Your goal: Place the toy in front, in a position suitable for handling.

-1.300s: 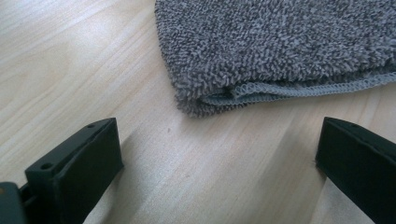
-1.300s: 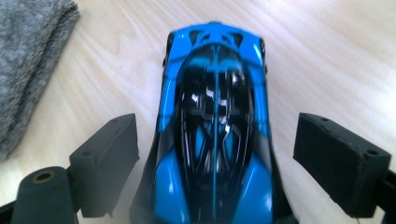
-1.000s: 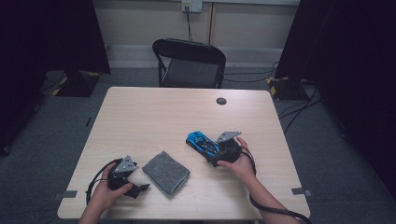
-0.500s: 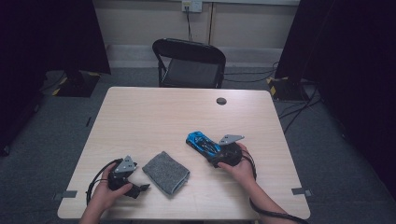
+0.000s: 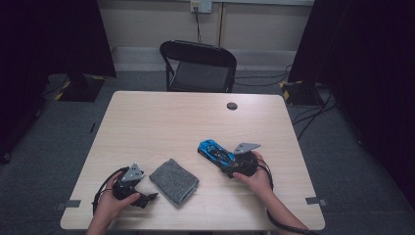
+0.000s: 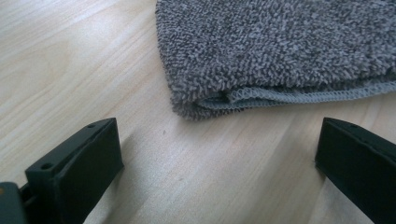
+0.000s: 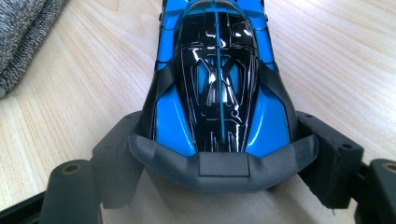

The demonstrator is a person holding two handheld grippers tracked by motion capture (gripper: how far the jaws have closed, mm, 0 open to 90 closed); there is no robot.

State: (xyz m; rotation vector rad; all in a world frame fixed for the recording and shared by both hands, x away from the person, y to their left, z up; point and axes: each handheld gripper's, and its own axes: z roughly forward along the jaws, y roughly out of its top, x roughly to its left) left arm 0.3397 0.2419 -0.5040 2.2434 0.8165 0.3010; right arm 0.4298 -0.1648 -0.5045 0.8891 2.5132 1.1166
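Jaws of my right gripper [image 7: 219, 154] are standing wide, and they have just been closing around the rear of the car [image 7: 217, 88]. In the right gripper view the car's dark tail wing is sitting between them, with the left jaw against the wing's one flank and the right jaw against the other. I am judging this a grip on the car's rear, though how hard the jaws are pressing I cannot tell for sure.

What the next move is turning on is the car's long axis: it is running straight ahead of the right jaws, nose pointing away, tail closest, so the jaws are spanning its width, not its length. In the high view the car [image 5: 215, 152] is lying on the surface [image 5: 161, 122] directly in front of that gripper [image 5: 235, 164], slanting away toward the far left.

My left gripper [image 6: 219, 177] is standing wide open and holding nothing. The folded cloth [image 6: 289, 51] is lying on the surface just ahead of its jaws, near edge apart from both, bare wood between. From above, the left gripper [image 5: 147, 197] is sitting just beside the cloth [image 5: 174, 180]. So I am reading it this way: the right hand is on the car, the left is the nearer one for the cloth.
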